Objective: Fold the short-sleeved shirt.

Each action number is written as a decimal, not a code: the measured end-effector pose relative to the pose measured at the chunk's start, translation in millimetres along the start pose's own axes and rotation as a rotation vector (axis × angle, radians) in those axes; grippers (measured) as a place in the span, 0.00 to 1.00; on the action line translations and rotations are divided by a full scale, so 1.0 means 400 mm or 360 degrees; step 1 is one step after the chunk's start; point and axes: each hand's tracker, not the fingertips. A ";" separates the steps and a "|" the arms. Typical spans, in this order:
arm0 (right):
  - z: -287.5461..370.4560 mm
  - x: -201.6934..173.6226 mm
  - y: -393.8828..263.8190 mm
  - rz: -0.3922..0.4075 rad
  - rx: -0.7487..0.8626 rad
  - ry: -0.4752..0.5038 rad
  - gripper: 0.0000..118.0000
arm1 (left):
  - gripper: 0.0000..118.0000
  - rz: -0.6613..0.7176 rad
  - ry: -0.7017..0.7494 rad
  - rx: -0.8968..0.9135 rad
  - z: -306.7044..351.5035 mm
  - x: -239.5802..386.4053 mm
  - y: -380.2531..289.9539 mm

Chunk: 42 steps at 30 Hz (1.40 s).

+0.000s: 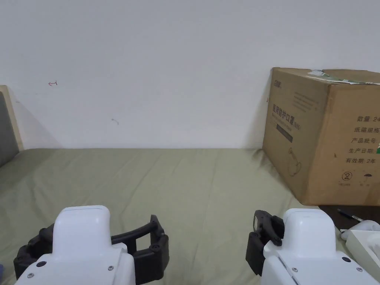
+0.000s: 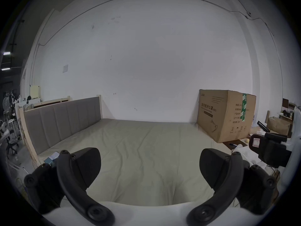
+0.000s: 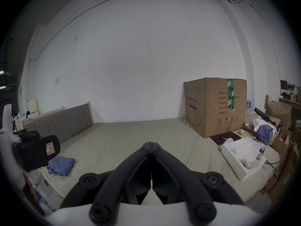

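Observation:
A crumpled blue shirt (image 3: pixel 61 164) lies on the olive-green bed sheet (image 3: pixel 130 135) near the bed's left edge, just below my left gripper (image 3: pixel 37 149) in the right gripper view. My left gripper (image 2: pixel 149 153) hangs over the sheet with its jaws wide apart and nothing between them; it sits at the lower left (image 1: pixel 100 226) of the head view. My right gripper (image 3: pixel 151 144) has its jaws pressed together, empty, above the sheet's near middle, and is at the lower right (image 1: pixel 261 222) of the head view.
A large cardboard box (image 1: pixel 326 137) stands on the bed's far right against the white wall. A white tray (image 3: pixel 242 157) with small parts and a second blue cloth (image 3: pixel 264 134) lie at the right. A grey padded headboard (image 2: pixel 61 120) runs along the left.

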 end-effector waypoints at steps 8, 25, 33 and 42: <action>0.030 0.009 0.017 -0.0067 0.0062 -0.0001 0.94 | 1.00 -0.0149 0.0028 -0.0033 0.038 0.015 0.003; 0.061 0.031 0.028 -0.0024 0.0076 -0.0060 0.99 | 1.00 0.0043 -0.0102 -0.0184 0.074 0.025 0.013; 0.054 0.036 0.022 -0.0045 0.0062 -0.0047 0.99 | 1.00 0.0073 0.0006 -0.0212 0.048 0.028 0.013; 0.046 0.028 0.022 -0.0015 0.0054 -0.0043 1.00 | 1.00 -0.0019 0.0011 -0.0140 0.039 0.021 -0.004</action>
